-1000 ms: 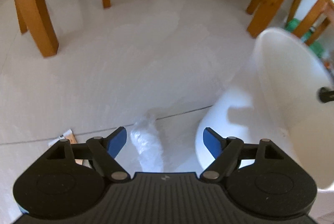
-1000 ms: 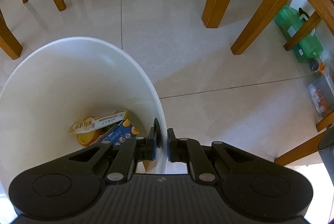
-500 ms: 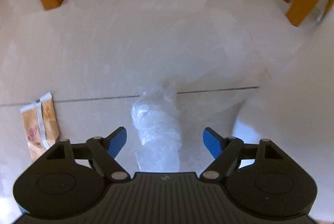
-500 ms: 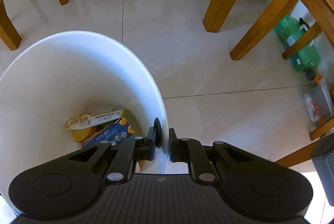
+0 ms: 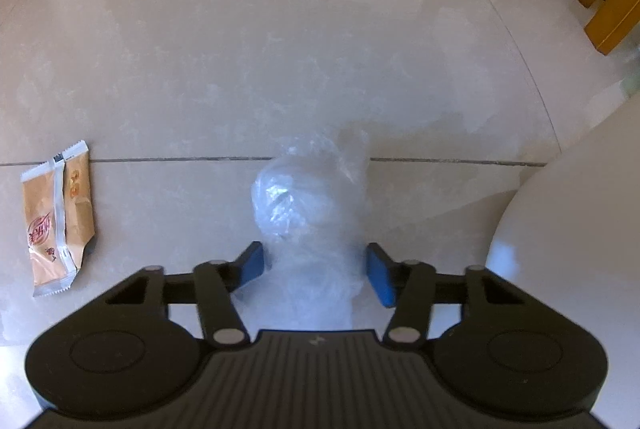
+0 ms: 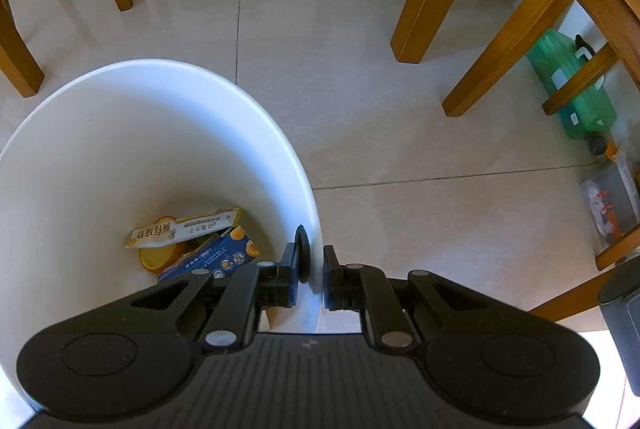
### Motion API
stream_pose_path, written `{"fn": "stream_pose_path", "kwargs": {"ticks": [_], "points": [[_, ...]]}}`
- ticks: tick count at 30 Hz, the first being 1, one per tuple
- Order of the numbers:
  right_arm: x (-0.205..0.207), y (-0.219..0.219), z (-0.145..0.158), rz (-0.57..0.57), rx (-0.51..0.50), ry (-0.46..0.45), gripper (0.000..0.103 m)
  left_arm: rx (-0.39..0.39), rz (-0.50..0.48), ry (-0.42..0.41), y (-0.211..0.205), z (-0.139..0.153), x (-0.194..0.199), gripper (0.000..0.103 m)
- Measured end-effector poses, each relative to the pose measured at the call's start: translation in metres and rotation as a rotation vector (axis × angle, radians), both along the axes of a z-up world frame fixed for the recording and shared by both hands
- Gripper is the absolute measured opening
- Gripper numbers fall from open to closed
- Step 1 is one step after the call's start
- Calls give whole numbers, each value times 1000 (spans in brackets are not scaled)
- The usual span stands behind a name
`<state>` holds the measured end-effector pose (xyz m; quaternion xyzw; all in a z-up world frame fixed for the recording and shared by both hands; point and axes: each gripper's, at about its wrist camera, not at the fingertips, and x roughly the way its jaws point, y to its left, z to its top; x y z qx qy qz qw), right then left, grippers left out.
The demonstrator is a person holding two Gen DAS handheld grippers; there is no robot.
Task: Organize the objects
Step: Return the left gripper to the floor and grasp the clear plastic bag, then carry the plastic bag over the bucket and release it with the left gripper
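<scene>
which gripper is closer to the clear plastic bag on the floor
Left. The left gripper is open with the clear plastic bag between its blue fingers, not yet clamped. The right gripper is away from it, shut on the white bin rim.

Your left wrist cam sits low and close to the floor (image 5: pixel 320 49), angled down and forward; white bin (image 5: pixel 580 229) wall at 3 o'clock. Your right wrist cam rides higher, looking down over the bin (image 6: pixel 160 133) rim. Both views share that bin and the tiled floor (image 6: pixel 400 149).
</scene>
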<state>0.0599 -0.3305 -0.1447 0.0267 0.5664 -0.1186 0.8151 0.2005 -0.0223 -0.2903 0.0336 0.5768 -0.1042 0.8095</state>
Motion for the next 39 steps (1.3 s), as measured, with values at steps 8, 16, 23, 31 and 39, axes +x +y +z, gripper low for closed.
{"fn": "stream_pose_path", "kwargs": {"ticks": [8,16,23,31,39], "points": [[1,2,-1,0,-7,-1,14,-24,-29,-29,3,9,-5,48],[2,3,0,-6,-4,1,14,-23,-78,-46,8,27,-5,48],[4,0,-1,-21,6,6,14,-46,-122,-41,23,69,-2,48],[3,-1,-1,-21,12,4,14,-85,-214,-121,35,158,1,48],[1,-5,-2,-21,31,-6,13,-114,-364,-162,10,243,-11,48]]}}
